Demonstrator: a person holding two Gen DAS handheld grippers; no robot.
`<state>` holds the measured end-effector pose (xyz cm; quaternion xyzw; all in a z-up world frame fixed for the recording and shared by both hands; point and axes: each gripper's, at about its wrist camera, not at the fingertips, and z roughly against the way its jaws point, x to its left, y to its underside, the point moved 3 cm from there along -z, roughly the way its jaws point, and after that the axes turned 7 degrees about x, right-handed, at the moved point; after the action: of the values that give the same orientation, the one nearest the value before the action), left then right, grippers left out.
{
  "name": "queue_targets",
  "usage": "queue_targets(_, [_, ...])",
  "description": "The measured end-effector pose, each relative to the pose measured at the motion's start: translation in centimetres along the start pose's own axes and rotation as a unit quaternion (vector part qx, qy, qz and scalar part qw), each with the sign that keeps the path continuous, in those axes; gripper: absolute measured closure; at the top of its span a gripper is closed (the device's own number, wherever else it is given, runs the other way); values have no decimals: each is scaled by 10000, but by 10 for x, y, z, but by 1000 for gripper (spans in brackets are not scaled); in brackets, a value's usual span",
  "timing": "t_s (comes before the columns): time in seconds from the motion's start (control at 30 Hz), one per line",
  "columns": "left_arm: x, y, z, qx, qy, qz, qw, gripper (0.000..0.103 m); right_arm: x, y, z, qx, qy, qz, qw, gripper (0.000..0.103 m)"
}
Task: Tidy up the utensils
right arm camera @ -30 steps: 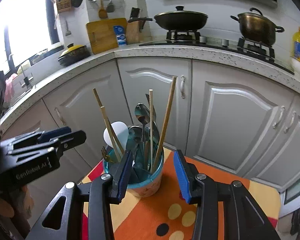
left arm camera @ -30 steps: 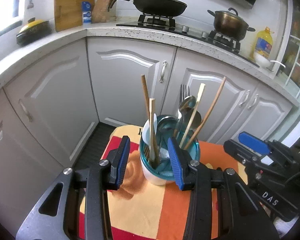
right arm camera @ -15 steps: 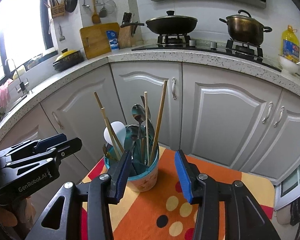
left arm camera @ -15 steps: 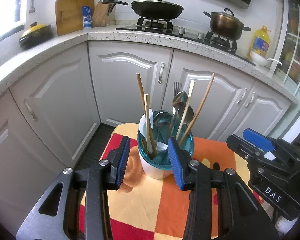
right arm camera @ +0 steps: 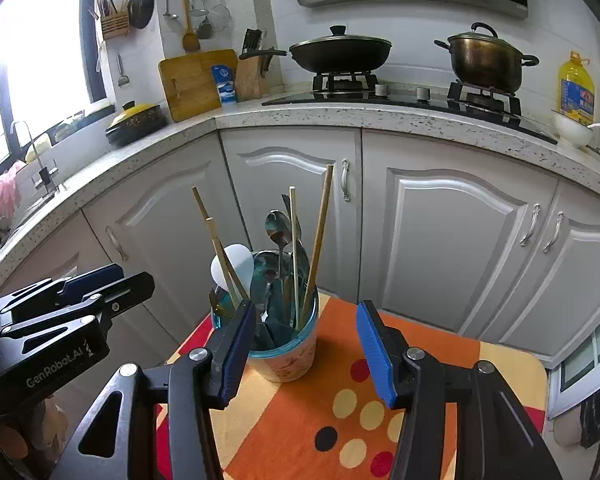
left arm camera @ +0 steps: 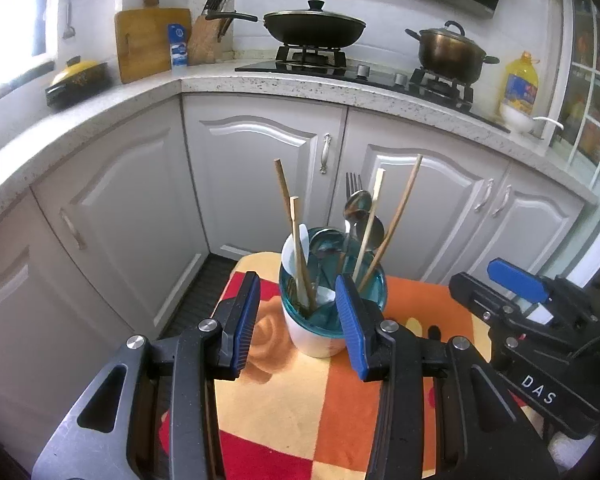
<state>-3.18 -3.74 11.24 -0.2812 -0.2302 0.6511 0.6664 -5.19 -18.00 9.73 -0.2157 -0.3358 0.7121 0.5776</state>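
Round utensil holder [left arm camera: 320, 332], white body, teal translucent rim, stands on the patterned orange cloth [right arm camera: 440, 364], holding wooden chopsticks [right arm camera: 318, 240] and metal spoons [left arm camera: 356, 206]. Left gripper [left arm camera: 296, 320] jaws parted, empty; right gripper [right arm camera: 306, 350] jaws opening, empty

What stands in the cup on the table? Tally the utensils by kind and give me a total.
Wooden chopsticks: 4
Metal spoons: 3
Metal fork: 1
White spoon: 1
Total: 9 showing above the rim of the cup; anything shorter, hidden inside it, is not counted.
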Motion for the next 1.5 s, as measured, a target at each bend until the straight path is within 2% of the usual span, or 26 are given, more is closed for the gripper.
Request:
queue_targets(0.7, [0, -2, 13, -139, -132, -34, 9998, 65, -1, -5, -3, 44, 25, 4, 10000, 51])
queue_targets(0.87, [-3, -5, 17, -226, -304, -124, 9992, 65, -3, -5, -1, 28, 45, -28, 10000, 51])
queue_targets(1.5, [0, -6, 14, -140, -237, -35, 9996, 65, 1, -7, -1, 12, 36, -3, 10000, 49])
